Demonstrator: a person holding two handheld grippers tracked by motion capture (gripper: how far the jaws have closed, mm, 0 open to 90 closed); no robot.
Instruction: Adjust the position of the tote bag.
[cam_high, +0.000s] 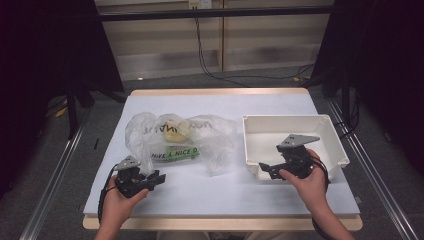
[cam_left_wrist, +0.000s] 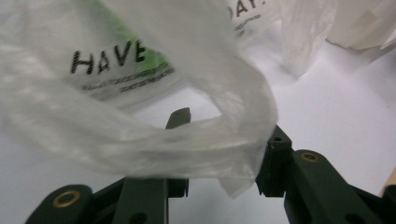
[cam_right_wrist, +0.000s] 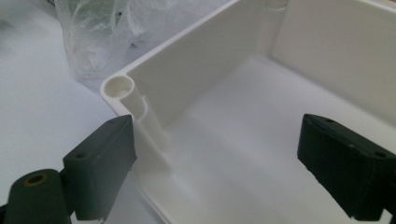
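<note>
Nearest to us, our left tool (cam_high: 156, 178) stands at the near left corner of the clear crinkled plastic bag with black and green print (cam_high: 180, 137). In the left gripper view the twisted handle loop of the bag (cam_left_wrist: 205, 140) lies across between the two jaws, which are open a little around it; we cannot tell whether they already pinch it. Our right tool (cam_high: 263, 169) is at the near left corner of the white rectangular plastic bin (cam_high: 332, 137), with the jaws wide apart and holding nothing; one jaw is outside the corner and the other is over the inside.

The bag lies on the white tabletop (cam_high: 215, 192), just beside the bin. Farther in, some yellow rounded items (cam_high: 176, 131) sit inside the bag. The bin looks empty, so we judge the work is only at its beginning: the bag must be opened and the items moved.
</note>
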